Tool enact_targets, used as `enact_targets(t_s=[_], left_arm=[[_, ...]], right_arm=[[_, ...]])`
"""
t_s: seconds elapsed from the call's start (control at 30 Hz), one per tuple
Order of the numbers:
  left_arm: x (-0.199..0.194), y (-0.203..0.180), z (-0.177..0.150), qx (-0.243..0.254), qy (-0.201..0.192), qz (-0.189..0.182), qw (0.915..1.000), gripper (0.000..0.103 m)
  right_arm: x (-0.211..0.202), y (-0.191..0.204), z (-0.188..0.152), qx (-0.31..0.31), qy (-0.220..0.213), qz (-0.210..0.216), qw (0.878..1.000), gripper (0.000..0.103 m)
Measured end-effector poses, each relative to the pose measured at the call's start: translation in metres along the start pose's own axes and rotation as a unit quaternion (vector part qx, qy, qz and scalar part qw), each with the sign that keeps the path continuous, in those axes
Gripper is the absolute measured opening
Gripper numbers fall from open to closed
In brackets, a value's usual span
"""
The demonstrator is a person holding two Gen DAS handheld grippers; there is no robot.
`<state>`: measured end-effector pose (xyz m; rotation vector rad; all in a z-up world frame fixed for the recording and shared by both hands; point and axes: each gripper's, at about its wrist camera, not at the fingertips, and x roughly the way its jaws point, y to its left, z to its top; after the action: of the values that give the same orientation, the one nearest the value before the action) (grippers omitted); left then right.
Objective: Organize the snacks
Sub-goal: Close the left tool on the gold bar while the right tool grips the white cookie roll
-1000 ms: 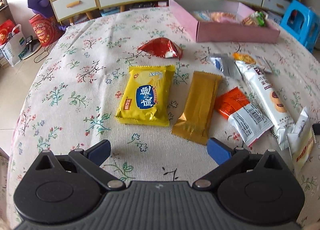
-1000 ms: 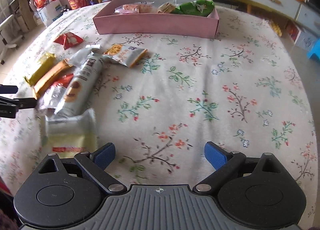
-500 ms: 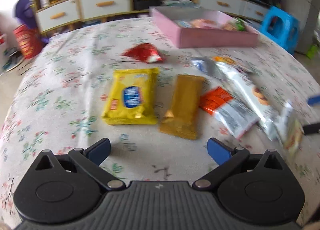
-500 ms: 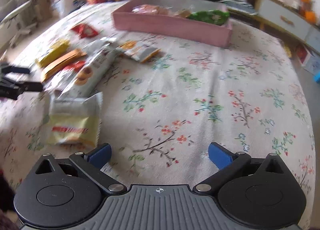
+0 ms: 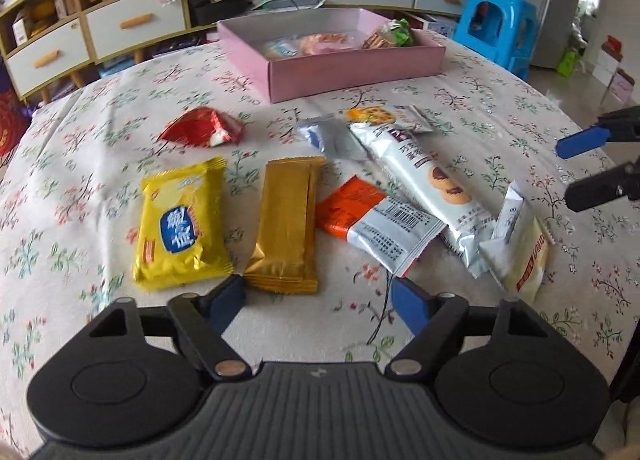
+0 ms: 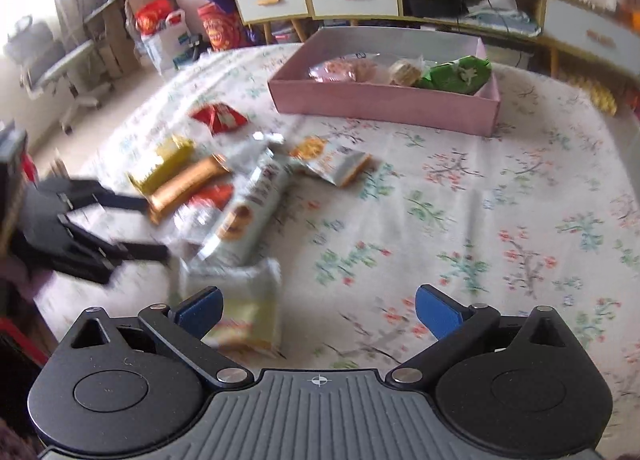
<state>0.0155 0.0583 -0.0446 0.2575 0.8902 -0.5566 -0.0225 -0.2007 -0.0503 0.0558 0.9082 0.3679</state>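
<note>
Several snack packets lie on the floral tablecloth: a yellow packet (image 5: 182, 224), a gold bar (image 5: 286, 224), an orange and white packet (image 5: 376, 222), a long white biscuit pack (image 5: 424, 180), a pale cream packet (image 5: 524, 252) and a red packet (image 5: 202, 128). A pink box (image 5: 352, 64) holding several snacks sits at the back. My left gripper (image 5: 320, 300) is open and empty, just short of the gold bar. My right gripper (image 6: 318, 310) is open and empty; its left finger is next to the cream packet (image 6: 244, 308).
The pink box (image 6: 384, 100) also shows in the right wrist view. The left gripper (image 6: 154, 226) shows there, the right gripper (image 5: 578, 168) in the left wrist view. Drawers and shelves (image 5: 132, 20) stand behind the table; a blue stool (image 5: 500, 24) at the back right.
Both grippers have moved forward toward the snacks. The left gripper has shifted right, from the yellow packet to the gold bar. The right gripper has closed in on the cream packet.
</note>
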Motion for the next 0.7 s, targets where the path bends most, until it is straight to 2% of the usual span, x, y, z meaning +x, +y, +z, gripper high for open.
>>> enact_targets(t_s=[0.07, 0.27, 0.43, 0.53, 0.63, 0.7], left_arm=[[0.002, 0.0, 0.007, 0.003, 0.003, 0.0, 1.0, 0.058], [0.006, 0.002, 0.023, -0.01, 0.02, 0.001, 0.9998, 0.043], [0.008, 0.003, 0.035, -0.022, 0.051, 0.006, 0.9984, 0.04], [0.004, 0.009, 0.04, -0.038, 0.054, -0.004, 0.9978, 0.04], [0.0, 0.015, 0.046, -0.058, 0.047, -0.006, 0.9972, 0.04], [0.0, 0.017, 0.05, -0.066, 0.042, -0.004, 0.9969, 0.041]], right_arm=[[0.003, 0.004, 0.01, 0.018, 0.008, 0.013, 1.0, 0.101], [0.021, 0.016, 0.035, 0.058, 0.022, 0.045, 0.997, 0.087], [0.044, 0.02, 0.043, 0.073, 0.056, 0.049, 0.995, 0.062], [0.056, 0.015, 0.046, 0.106, 0.072, 0.059, 0.99, 0.05], [0.066, 0.01, 0.048, 0.138, 0.091, 0.078, 0.983, 0.042], [0.072, 0.009, 0.05, 0.15, 0.098, 0.082, 0.98, 0.04]])
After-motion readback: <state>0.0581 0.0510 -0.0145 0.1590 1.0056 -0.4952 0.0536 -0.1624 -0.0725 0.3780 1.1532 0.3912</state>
